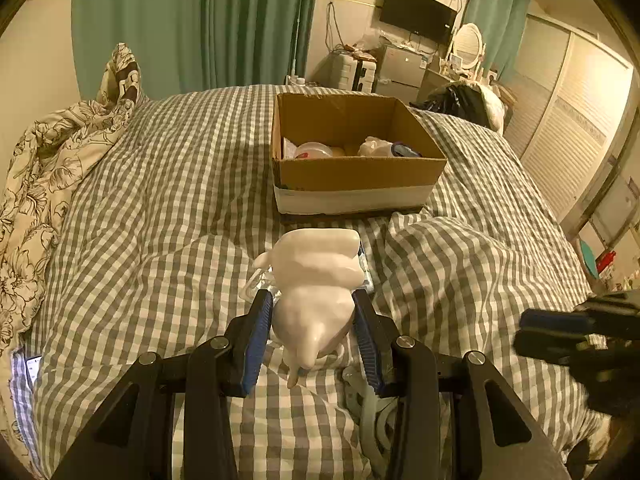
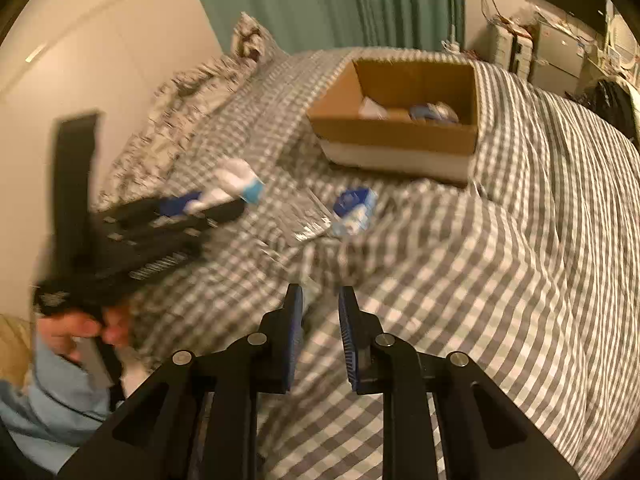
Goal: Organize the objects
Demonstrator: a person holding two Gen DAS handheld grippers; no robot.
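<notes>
My left gripper is shut on a white soft bottle-like object and holds it above the checked bed cover. It shows blurred in the right wrist view, held by the left gripper. An open cardboard box stands ahead on the bed with several items inside; it also shows in the right wrist view. My right gripper is open and empty over the bed cover. It appears at the right edge of the left wrist view. A blue and white packet and a clear plastic wrapper lie on the bed.
A floral quilt is bunched at the bed's left side. Green curtains, a TV and drawers stand beyond the bed. Wardrobe doors are on the right. A clear plastic item lies under the left gripper.
</notes>
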